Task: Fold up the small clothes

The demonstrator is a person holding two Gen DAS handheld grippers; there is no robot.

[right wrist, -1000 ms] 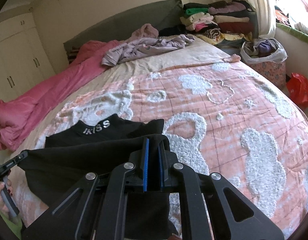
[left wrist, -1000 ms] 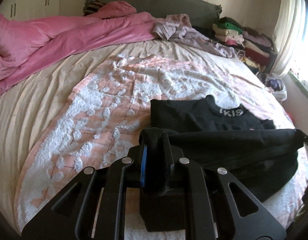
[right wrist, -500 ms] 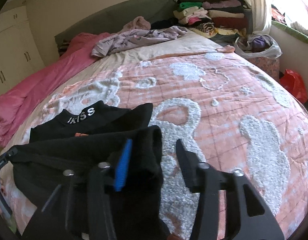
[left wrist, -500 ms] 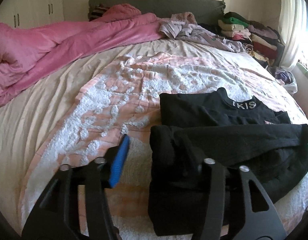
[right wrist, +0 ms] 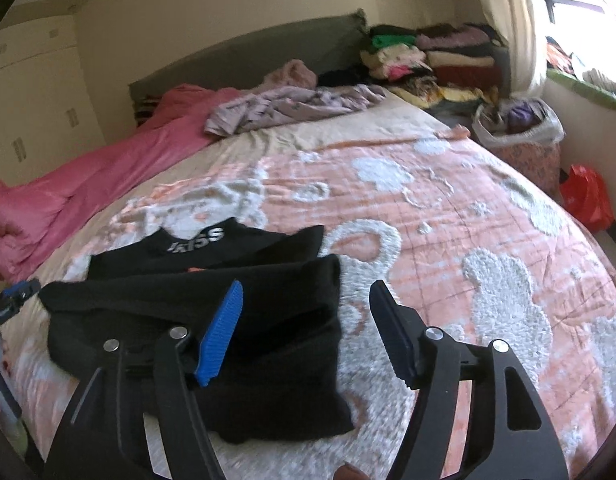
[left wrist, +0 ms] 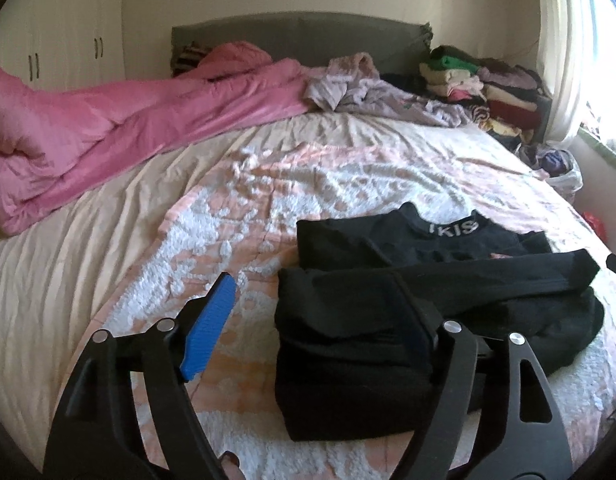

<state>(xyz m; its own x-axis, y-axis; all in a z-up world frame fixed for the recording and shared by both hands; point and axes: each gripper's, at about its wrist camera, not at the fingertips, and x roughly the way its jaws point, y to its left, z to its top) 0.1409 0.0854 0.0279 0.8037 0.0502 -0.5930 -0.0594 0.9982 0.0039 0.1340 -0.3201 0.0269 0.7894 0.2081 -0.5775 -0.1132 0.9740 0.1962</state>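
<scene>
1. Nearest the cameras, the left gripper point(left wrist: 312, 308) and right gripper point(right wrist: 308, 320) stand wide apart, jaws just opened, gripping nothing.
2. Below them, the black top point(right wrist: 268, 340) lies folded on the pink-and-white quilt point(right wrist: 448, 220), its lower half doubled over, lettered collar point(left wrist: 454, 229) showing beyond.
3. Farther back lie a pink duvet point(left wrist: 108, 128) and lilac clothes point(right wrist: 292, 106).
4. Farthest, folded clothes point(right wrist: 436, 54) are stacked by the headboard point(left wrist: 308, 36).

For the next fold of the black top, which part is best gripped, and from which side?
Probably the two near corners of the black top, taken from the near edge. The hem has been folded up toward the lettered collar, leaving a thick doubled edge. Both the left gripper and right gripper have just been opening; neither pinches cloth.
</scene>
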